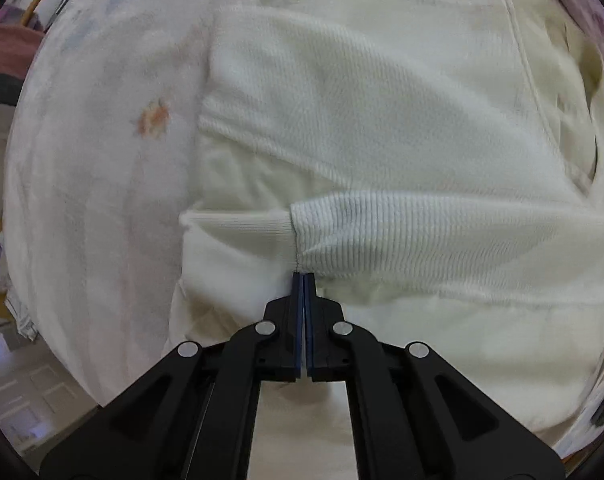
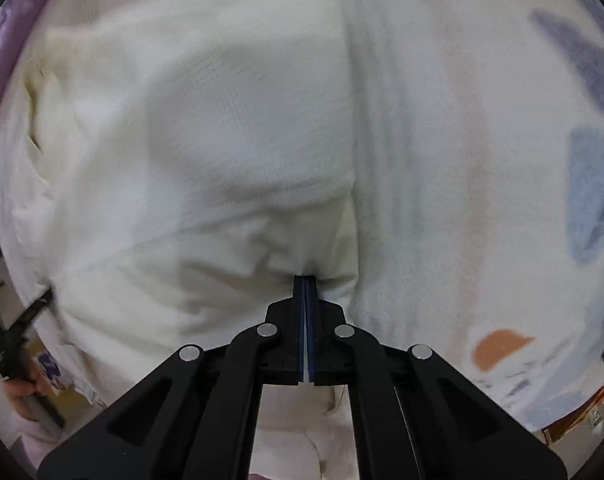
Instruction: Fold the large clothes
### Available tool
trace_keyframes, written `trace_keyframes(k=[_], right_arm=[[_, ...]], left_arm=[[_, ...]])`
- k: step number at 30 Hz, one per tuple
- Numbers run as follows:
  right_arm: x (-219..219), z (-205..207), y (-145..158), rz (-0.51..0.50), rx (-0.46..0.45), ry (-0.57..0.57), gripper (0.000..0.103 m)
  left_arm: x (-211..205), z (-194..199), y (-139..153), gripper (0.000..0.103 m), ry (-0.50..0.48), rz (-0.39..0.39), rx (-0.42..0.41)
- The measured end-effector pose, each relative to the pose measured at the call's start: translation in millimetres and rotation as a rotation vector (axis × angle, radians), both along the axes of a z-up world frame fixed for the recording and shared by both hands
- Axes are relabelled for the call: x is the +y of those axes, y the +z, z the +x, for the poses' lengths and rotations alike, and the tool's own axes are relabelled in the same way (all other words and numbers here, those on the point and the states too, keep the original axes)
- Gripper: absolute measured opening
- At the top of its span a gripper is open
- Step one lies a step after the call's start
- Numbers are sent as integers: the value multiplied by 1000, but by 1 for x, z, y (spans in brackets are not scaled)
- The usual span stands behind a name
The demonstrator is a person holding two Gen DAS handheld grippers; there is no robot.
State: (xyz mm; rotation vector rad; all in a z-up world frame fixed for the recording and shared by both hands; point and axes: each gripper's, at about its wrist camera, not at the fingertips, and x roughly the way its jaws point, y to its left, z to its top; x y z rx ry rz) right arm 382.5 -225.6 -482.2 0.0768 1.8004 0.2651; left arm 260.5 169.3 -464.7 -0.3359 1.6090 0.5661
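One cream hooded sweatshirt [image 1: 382, 120], partly folded, lies spread on a white printed bedsheet [image 1: 93, 160], its ribbed cuff [image 1: 237, 232] laid across the body just ahead of the left gripper [image 1: 304, 276]. Left gripper: jaws clenched, tips at the sleeve seam; whether cloth is pinched cannot be told. Right gripper [image 2: 305, 278]: jaws clenched, tips buried in a fold of the sweatshirt [image 2: 221, 140] near its edge by the sheet [image 2: 482, 160].

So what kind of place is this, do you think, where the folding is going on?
Probably a home, likely a bedroom. A cream sweatshirt lies on a white printed sheet that looks like bedding, a purple patterned fabric shows at the edge, and white panelled furniture stands below. It's blurry, so not certain.
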Motion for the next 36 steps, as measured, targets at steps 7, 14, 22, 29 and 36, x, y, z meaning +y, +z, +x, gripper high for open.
trace_keyframes(k=[7, 14, 22, 29, 36], right_arm=[[8, 71, -19, -13, -81, -13, 2], [-3, 63, 26, 7, -144, 0, 14], [-4, -19, 118, 48, -300, 17, 80], [26, -41, 169, 91, -364, 45, 86], [46, -39, 193, 54, -403, 33, 88]], left_arm=[[6, 13, -3, 1, -25, 5, -91], [-9, 14, 31, 69, -61, 24, -129], [-17, -7, 101, 88, -102, 65, -230], [-2, -26, 144, 89, -104, 21, -287], [31, -30, 155, 90, -98, -13, -295]])
